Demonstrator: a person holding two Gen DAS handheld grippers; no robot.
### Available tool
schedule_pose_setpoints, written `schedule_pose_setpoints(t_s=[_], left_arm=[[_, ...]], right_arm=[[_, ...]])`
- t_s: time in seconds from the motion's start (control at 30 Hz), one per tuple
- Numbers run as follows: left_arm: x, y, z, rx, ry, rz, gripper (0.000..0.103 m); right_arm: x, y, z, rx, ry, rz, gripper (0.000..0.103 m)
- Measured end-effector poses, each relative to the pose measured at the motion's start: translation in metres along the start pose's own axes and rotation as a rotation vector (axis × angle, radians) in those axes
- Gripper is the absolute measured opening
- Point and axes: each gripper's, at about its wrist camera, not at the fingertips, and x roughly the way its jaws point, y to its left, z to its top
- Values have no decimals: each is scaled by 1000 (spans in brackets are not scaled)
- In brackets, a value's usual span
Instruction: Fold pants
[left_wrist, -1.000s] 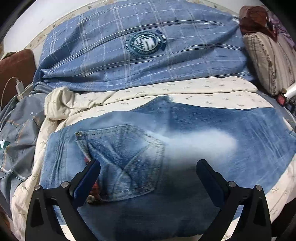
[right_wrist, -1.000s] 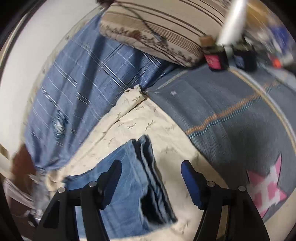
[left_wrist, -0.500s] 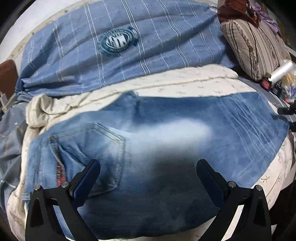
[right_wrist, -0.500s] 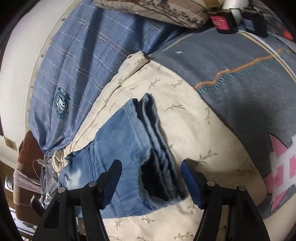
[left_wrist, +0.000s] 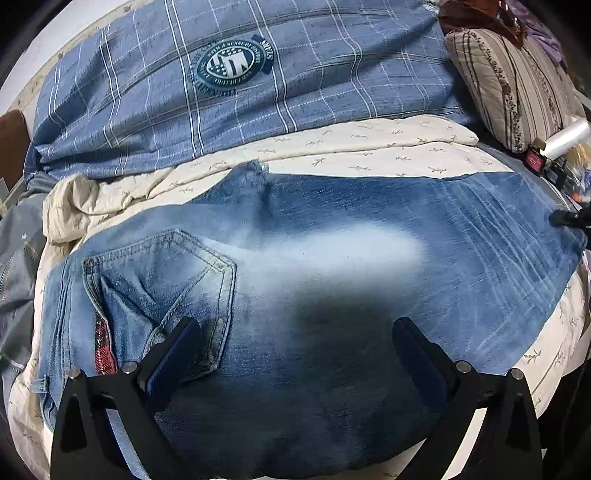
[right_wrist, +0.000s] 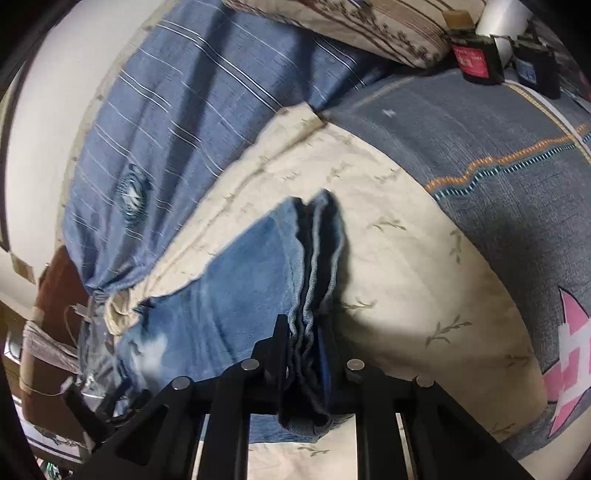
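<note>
Fingers on the right gripper (right_wrist: 304, 350) are pinched nearly all the way together, with the stacked hem layers of the jeans (right_wrist: 236, 295) squeezed between the pads, so that end of the pants is properly gripped. Left gripper (left_wrist: 295, 343) is the opposite story: its fingers (left_wrist: 177, 347) stand wide apart over the seat of the jeans (left_wrist: 332, 280), one finger over the lower corner of the back pocket (left_wrist: 162, 291), the other over plain denim. Can't tell if those tips actually touch the cloth, but nothing is pinched between them.

Jeans themselves are laid flat, already doubled leg on leg, back pocket up, faded pale patch running along the middle. They sit on a cream sheet with little sprig prints (left_wrist: 369, 147). Past that, toward the wall, there's a blue plaid quilt with a round badge logo (left_wrist: 232, 66). A striped beige pillow (left_wrist: 517, 85) sits off to one side, and a grey blanket with an orange zigzag stripe (right_wrist: 498, 155) lies next to the cream sheet.
</note>
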Motion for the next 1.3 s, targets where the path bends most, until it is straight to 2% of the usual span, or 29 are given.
schedule_pose_setpoints(t_s=[0.23, 0.43, 0.53, 0.73, 0.8, 0.87, 0.93, 0.97, 1.03, 1.07, 1.13, 1.3], left_arm=[[-5, 7, 3, -26, -21, 2, 103], [-11, 17, 5, -59, -38, 1, 103], [-13, 24, 6, -83, -45, -5, 103], [-17, 33, 6, -117, -55, -11, 103], [-19, 35, 5, -118, -62, -8, 103], [-19, 36, 5, -115, -64, -3, 103], [-21, 37, 4, -111, -67, 2, 103], [-22, 38, 3, -109, -70, 5, 103], [-24, 40, 2, -102, -78, 12, 103], [-24, 40, 2, -102, -80, 13, 103], [-25, 41, 2, -110, -82, 6, 103], [-30, 25, 5, -103, -113, -56, 103]], right_arm=[[-6, 36, -6, -11, -60, 102, 13], [5, 88, -17, -56, -66, 181, 13], [18, 114, -23, -88, -44, 222, 13], [65, 158, -39, -111, 104, 326, 13], [85, 166, -47, -89, 176, 335, 20], [104, 168, -53, -28, 266, 414, 24], [108, 167, -54, 19, 288, 505, 25], [103, 168, -52, 12, 266, 527, 29], [92, 166, -48, 2, 221, 563, 56], [84, 161, -45, 8, 174, 553, 70], [74, 151, -40, -3, 109, 478, 70], [78, 137, -33, 20, 108, 393, 70]])
